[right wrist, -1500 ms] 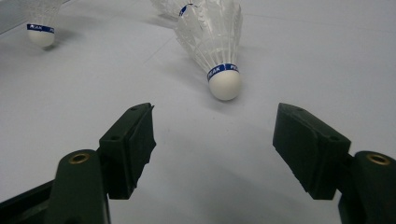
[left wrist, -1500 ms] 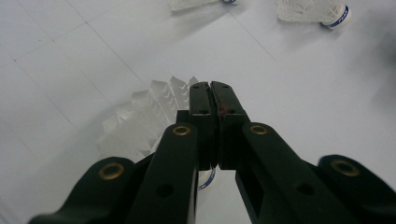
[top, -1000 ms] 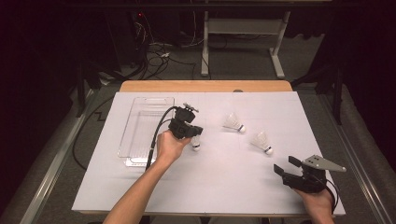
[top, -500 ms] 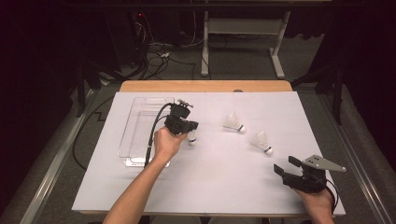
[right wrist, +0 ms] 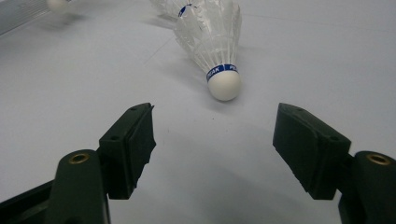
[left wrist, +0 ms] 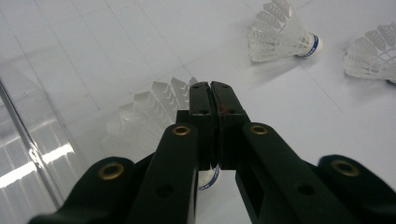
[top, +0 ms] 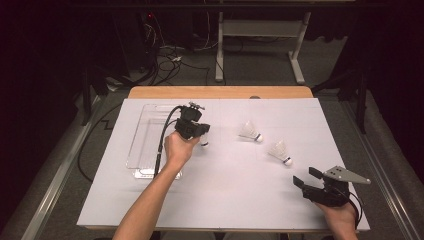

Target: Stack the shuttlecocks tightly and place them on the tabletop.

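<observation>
The left claw [left wrist: 211, 88] has its jaws pressed together on the feather skirt of a shuttlecock [left wrist: 154, 105], whose white cork with a blue band peeks out below the jaws at the bottom centre of the left gripper view. In the high view this claw [top: 200, 131] sits left of centre, just right of a clear plastic tray [top: 145, 145] that lies on the white counter [top: 225, 190].

The right claw [right wrist: 214, 135] is spread wide, nothing between its jaws, low over the counter at the lower right of the high view [top: 302, 177]. Ahead of it, near the top centre of the right gripper view, a second shuttlecock [right wrist: 212, 37] lies on its side, cork toward the claw. In the high view, a third shuttlecock [top: 250, 132] lies just up-left of the second, near the centre.
</observation>
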Demonstrator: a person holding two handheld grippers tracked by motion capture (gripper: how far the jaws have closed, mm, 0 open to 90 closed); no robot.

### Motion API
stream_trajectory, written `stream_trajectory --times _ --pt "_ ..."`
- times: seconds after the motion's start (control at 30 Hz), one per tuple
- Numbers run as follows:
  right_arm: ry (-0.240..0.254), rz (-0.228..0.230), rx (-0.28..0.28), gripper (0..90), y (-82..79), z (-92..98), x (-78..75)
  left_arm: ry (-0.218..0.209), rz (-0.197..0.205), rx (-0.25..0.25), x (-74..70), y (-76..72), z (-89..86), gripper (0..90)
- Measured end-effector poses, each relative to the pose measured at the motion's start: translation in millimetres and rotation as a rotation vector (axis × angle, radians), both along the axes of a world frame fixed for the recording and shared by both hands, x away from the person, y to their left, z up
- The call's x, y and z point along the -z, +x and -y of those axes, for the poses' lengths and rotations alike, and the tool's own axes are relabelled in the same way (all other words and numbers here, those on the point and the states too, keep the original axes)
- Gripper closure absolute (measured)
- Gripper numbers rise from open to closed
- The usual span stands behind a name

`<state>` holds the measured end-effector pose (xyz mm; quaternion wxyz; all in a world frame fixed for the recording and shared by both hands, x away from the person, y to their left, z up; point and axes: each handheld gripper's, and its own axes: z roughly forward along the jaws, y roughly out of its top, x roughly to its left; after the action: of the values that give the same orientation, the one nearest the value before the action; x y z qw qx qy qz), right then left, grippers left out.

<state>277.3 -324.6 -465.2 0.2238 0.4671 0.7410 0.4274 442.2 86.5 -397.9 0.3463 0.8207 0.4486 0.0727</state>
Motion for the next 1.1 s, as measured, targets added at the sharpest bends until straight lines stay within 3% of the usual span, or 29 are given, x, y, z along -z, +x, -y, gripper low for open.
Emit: stream_trajectory --times 0.3,0.67,1.1 --pt "0.001 -0.001 0.000 29.5 0.1 0.1 0.0 0.014 0.006 -0.037 5.9 6.0 -3.0 87.3" --pt "0.002 -0.001 -0.001 29.5 0.1 0.2 0.0 0.047 0.011 -0.031 10.1 7.1 1.9 86.5" --pt "0.001 -0.001 0.000 29.5 -0.1 0.0 -0.1 0.062 -0.019 -0.013 11.6 6.1 4.9 85.3"
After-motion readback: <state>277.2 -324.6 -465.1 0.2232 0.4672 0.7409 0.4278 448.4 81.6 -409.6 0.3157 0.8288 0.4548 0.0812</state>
